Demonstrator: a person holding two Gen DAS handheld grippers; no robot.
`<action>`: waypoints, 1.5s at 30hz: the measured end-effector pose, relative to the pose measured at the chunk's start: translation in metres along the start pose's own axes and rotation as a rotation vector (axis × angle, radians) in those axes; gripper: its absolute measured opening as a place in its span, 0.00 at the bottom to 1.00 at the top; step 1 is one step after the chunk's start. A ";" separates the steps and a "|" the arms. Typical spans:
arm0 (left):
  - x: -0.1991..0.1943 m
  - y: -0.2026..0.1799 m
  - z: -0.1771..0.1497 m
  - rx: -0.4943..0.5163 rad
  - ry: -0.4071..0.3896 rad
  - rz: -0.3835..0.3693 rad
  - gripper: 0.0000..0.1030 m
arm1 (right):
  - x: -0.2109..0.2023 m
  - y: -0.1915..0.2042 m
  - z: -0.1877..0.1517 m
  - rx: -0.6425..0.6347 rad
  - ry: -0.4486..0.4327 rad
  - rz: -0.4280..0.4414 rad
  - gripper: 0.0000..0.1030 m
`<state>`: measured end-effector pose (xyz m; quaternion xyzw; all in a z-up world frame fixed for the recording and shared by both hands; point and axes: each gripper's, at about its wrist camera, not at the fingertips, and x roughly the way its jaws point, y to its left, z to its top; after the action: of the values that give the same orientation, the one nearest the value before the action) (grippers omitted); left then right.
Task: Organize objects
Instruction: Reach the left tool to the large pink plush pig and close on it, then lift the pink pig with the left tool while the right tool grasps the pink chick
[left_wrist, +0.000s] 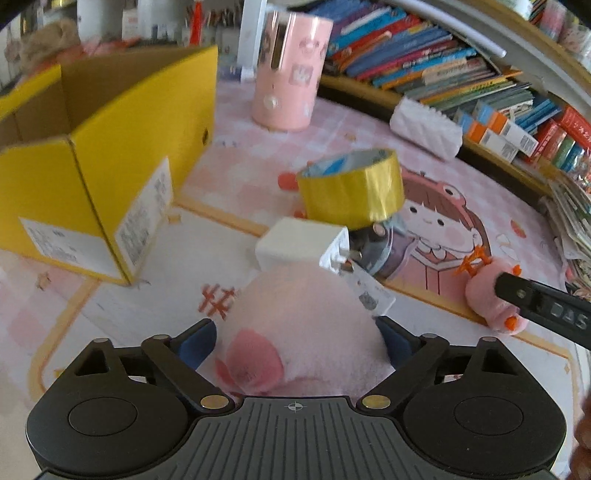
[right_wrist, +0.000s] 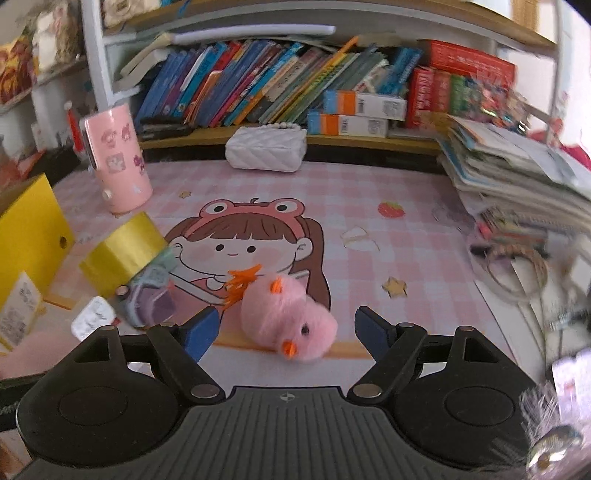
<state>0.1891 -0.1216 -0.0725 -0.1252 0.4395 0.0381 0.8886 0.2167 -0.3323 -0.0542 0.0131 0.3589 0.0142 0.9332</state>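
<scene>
Here a soft, light pink plush (left_wrist: 299, 332) is straddled by the left gripper (left_wrist: 297, 338), jaws spread, apparently unpressed. Near centre, the chick (right_wrist: 286, 319) lies between the released right gripper (right_wrist: 286, 334); its squashy body should be pinched mid-body.

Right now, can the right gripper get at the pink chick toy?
Probably yes. The pink chick lies on its side on the mat between the right gripper's open fingers, which don't press it. Nothing lies over it; the gold tape roll sits off to the side.
</scene>
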 end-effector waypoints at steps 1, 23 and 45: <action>0.002 0.000 0.000 -0.004 0.009 -0.001 0.88 | 0.007 0.000 0.002 -0.019 0.010 0.004 0.77; -0.050 0.010 0.003 0.069 -0.093 -0.075 0.72 | 0.009 0.005 0.001 -0.010 0.063 0.003 0.44; -0.130 0.157 -0.012 -0.021 -0.156 -0.076 0.72 | -0.108 0.144 -0.049 0.002 0.016 0.149 0.44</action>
<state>0.0725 0.0327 -0.0064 -0.1476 0.3635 0.0184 0.9196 0.1013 -0.1917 -0.0129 0.0404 0.3646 0.0833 0.9266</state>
